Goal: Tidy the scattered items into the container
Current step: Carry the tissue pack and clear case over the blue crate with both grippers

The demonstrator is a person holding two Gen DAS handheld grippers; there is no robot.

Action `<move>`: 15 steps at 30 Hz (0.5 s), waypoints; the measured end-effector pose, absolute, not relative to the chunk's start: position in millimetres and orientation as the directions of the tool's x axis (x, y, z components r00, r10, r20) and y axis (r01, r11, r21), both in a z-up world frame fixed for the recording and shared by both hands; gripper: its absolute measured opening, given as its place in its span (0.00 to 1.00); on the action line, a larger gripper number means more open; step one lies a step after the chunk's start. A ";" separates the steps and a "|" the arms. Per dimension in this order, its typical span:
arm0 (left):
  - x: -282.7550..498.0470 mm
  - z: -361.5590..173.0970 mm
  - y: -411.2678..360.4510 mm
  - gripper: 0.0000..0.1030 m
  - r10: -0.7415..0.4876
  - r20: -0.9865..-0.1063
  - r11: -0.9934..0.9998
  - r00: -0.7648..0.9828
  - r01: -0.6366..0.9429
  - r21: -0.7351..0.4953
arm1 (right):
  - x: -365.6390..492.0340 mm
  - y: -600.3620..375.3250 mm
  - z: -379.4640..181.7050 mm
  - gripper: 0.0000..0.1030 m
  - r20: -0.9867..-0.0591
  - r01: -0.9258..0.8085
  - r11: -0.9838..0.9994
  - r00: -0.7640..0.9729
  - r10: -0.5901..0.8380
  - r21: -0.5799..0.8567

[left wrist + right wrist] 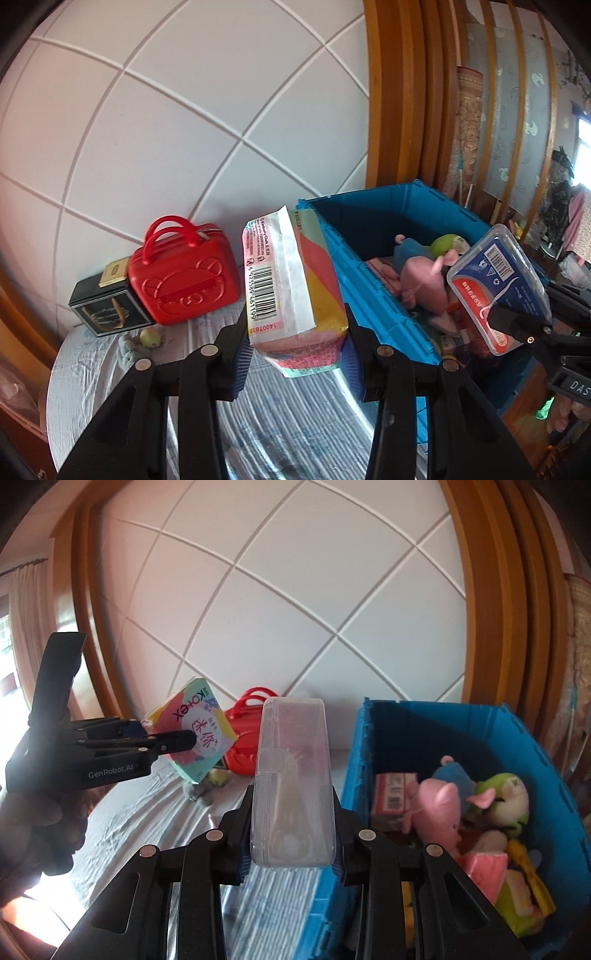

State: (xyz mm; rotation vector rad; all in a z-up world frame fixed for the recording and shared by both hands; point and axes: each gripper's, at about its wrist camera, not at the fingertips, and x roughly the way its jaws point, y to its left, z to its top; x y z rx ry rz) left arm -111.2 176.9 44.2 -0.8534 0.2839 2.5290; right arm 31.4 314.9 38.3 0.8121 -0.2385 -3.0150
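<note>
My left gripper (295, 350) is shut on a colourful Kotex pack (291, 284) and holds it above the table just left of the blue crate (373, 295). The pack also shows in the right wrist view (192, 731), with the left gripper (162, 738) on it. My right gripper (293, 853) is shut on a clear plastic box (291, 782), held beside the crate's left wall (351, 786). The same box (498, 284) hangs over the crate in the left wrist view. The crate holds plush toys (439, 812) and small packs.
A red mini suitcase (184, 273) and a black box (107, 306) stand at the back by the tiled wall. A small green ball (149, 336) with grey rope lies on the white-covered table (110, 369). A wooden frame (391, 92) rises behind the crate.
</note>
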 end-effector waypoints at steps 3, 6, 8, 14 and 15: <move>-110.8 46.8 211.7 0.40 0.393 -0.614 -0.845 -0.684 -0.532 0.052 | 43.4 342.9 38.9 0.31 -0.497 -0.085 -0.983 -0.868 -0.007 0.162; -111.6 46.5 244.2 0.40 0.416 -0.610 -0.814 -0.674 -0.575 0.080 | 53.1 368.2 39.6 0.31 -0.501 -0.140 -0.977 -0.865 0.041 0.162; -114.5 44.8 264.4 0.40 0.437 -0.619 -0.794 -0.652 -0.603 0.074 | 59.8 384.6 38.7 0.31 -0.507 -0.176 -0.971 -0.859 0.072 0.161; -120.5 49.7 321.5 0.40 0.492 -0.627 -0.742 -0.604 -0.668 0.061 | 76.2 433.8 36.4 0.31 -0.524 -0.283 -0.946 -0.836 0.162 0.160; -120.4 51.8 330.4 0.40 0.501 -0.625 -0.732 -0.599 -0.678 0.062 | 78.7 442.4 35.9 0.31 -0.526 -0.300 -0.940 -0.832 0.176 0.161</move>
